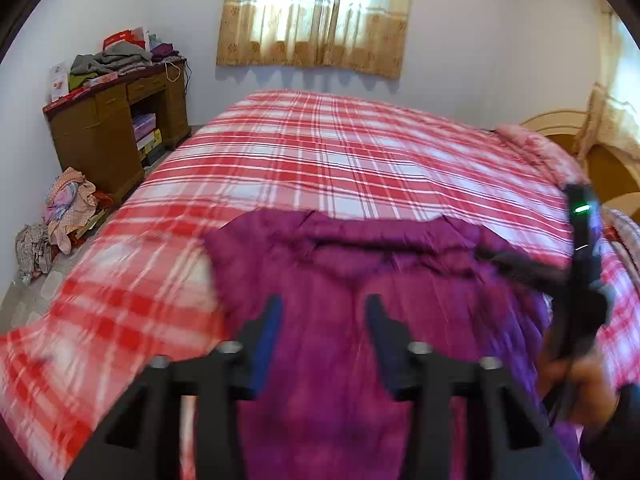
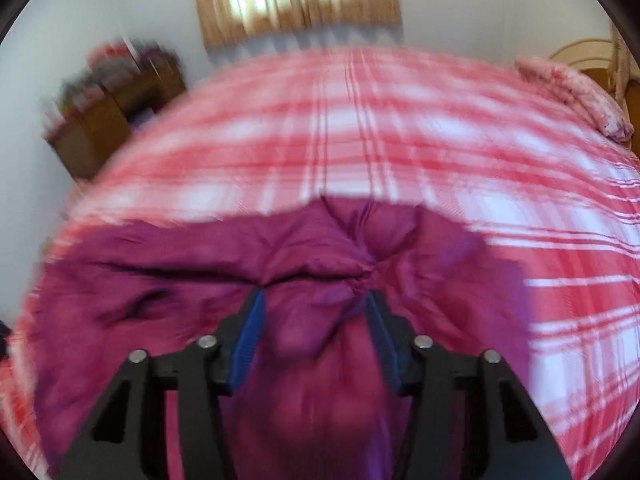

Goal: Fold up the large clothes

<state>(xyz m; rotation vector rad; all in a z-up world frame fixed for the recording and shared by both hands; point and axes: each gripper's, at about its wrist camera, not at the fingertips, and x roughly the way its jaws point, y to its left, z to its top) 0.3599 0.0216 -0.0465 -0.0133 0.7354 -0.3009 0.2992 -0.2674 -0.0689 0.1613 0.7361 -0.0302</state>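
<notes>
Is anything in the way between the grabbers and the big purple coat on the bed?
Nothing visible is. The left gripper and right gripper are both open right over the purple coat, which lies on the plaid bedspread.

Bed (image 1: 340, 152): covered by a red-and-white plaid sheet (image 1: 304, 168). Pink pillow (image 2: 576, 96): at the far right corner of the bed, against a tan headboard (image 1: 612, 168). Window: on the far wall, hung with a beige curtain (image 1: 316, 16). Brown wooden counter (image 1: 116, 128): in the left corner, loaded with folded clothes (image 1: 116, 58) and boxes. Floor beside it: a loose heap of garments (image 1: 68, 208)
</notes>
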